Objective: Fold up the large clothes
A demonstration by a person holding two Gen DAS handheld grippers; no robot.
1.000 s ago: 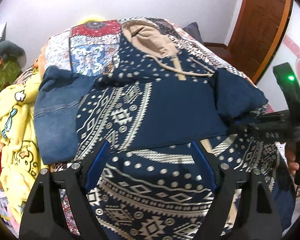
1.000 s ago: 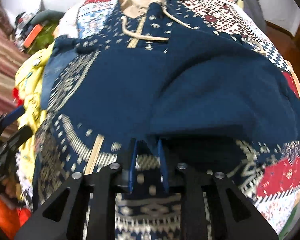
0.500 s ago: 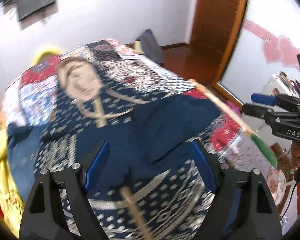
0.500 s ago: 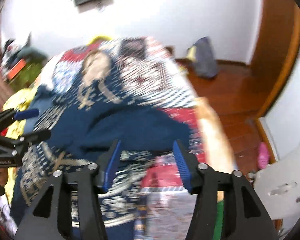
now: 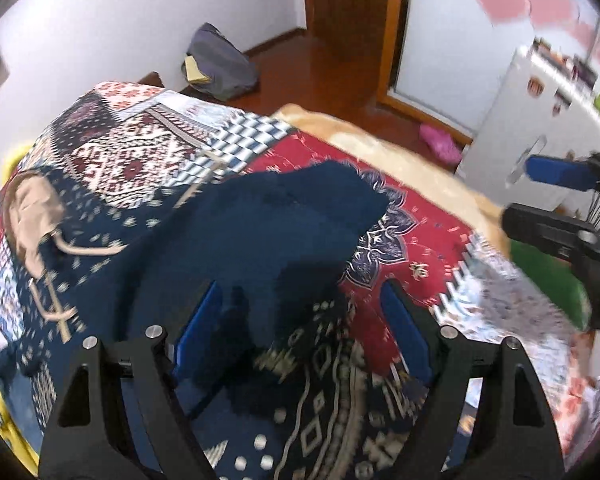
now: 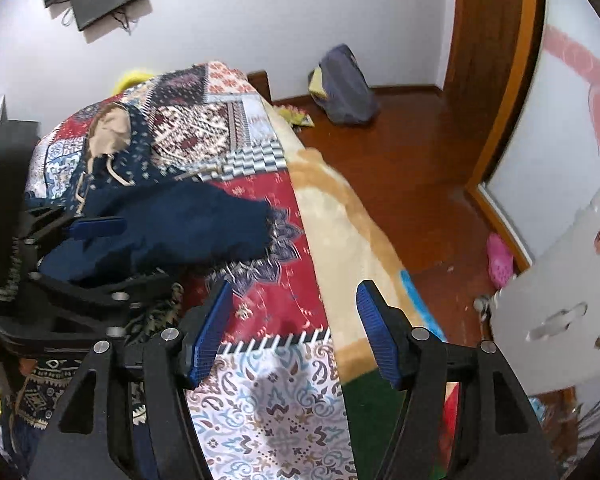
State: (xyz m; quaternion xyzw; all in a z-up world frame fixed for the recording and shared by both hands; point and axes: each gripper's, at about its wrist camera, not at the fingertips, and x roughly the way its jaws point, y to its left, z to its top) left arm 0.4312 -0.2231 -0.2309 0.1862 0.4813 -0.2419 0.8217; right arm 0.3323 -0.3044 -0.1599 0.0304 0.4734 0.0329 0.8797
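Left wrist view showed the left gripper [image 5: 306, 334] with its blue pads spread wide and nothing held between them, poised over the navy patterned hoodie [image 5: 228, 240]; the hoodie lay spread on the patchwork bedspread [image 5: 140, 152], its tan hood [image 5: 30, 216] toward the far end of the bed and one plain navy sleeve [image 5: 300, 200] folded inward across the body; the sleeve's end reached onto a red panel of the spread; the pale drawstring [image 5: 84, 249] lay just beside the hood. At the right edge of that view the right gripper [image 5: 560, 200] appeared side-on, its fingers apart.

Right wrist view showed the right gripper [image 6: 294, 330] also spread, gripping nothing, above the red and paisley part of the bedspread [image 6: 276, 400] near the bed's edge, well apart from the hoodie [image 6: 172, 220] at its left; the left gripper [image 6: 100, 256] sat low over the garment there. A tan blanket [image 6: 332, 216] hung along the bed's side; a grey bag [image 6: 348, 88] leaned against the far wall on the wooden floor [image 6: 412, 168]; a pink slipper [image 6: 500, 264] lay near a white cabinet [image 6: 560, 308].
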